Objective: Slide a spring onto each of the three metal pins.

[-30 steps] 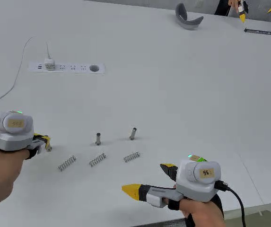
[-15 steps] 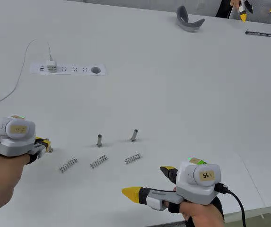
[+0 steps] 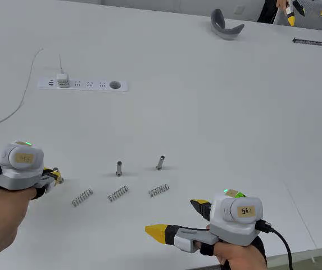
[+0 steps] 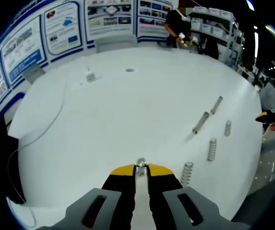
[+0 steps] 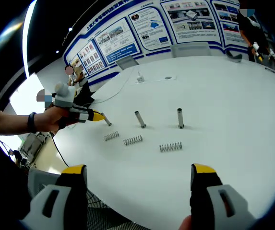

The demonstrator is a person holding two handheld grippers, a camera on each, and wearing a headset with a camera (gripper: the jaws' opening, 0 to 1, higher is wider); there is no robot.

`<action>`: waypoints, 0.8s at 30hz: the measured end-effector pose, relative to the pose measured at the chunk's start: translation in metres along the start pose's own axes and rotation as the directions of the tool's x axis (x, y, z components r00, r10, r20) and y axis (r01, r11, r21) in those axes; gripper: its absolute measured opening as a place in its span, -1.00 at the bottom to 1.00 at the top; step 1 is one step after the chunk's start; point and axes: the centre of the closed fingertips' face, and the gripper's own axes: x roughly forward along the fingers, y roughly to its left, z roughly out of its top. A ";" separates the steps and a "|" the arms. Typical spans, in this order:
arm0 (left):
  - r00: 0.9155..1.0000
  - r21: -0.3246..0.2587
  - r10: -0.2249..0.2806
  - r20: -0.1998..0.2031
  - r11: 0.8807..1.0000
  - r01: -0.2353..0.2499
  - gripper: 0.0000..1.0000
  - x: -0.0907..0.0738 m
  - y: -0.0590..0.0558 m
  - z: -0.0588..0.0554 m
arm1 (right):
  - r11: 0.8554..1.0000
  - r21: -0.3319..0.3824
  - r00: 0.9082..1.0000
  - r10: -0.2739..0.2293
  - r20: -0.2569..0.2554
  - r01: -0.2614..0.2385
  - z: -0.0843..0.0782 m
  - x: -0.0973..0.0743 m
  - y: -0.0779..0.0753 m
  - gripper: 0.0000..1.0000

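The white surface carries everything. It is wide and mostly bare, so both hands have room to work. At its far side lies a power strip, well apart from the work, and we judge that it plays no part here.

The right gripper hovers low at the near edge with its jaws spread wide and nothing between them. We think it is held this way so that it is ready to come down on a spring, since the right gripper view looks between its yellow tips toward the springs. The left gripper sits low at the left. Its jaws are closed on the third pin, whose small metal head shows between the tips in the left gripper view. We judge that it grips this pin so that the pin does not tip when a spring is pushed over it. We cannot tell if the foot of the pin rests on the surface.

The middle pin and the right pin stand upright and apart, both bare. Just in front of them three springs lie flat in a row: the left spring, the middle spring and the right spring. None of them touches a pin, so no pin is loaded yet. The right spring lies nearest to the open jaws, so it is probably the first to take. The springs are thin, and we expect they may roll or slip when pinched.
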 end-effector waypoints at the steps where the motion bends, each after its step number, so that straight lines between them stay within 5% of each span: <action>1: 1.000 -0.003 0.001 0.001 1.000 -0.001 -0.81 0.000 0.000 0.000 | 1.000 0.000 1.000 0.000 0.000 0.000 0.000 0.000 0.000 0.81; 14: 1.000 -0.013 -0.011 0.014 1.000 0.011 -0.71 0.003 0.003 0.002 | 1.000 0.001 1.000 -0.001 -0.008 0.001 -0.004 0.000 0.000 0.81; 24: 0.999 -0.002 -0.029 0.019 1.000 0.029 -0.82 0.008 -0.001 0.005 | 1.000 0.002 1.000 -0.002 -0.008 0.002 -0.004 0.000 0.000 0.81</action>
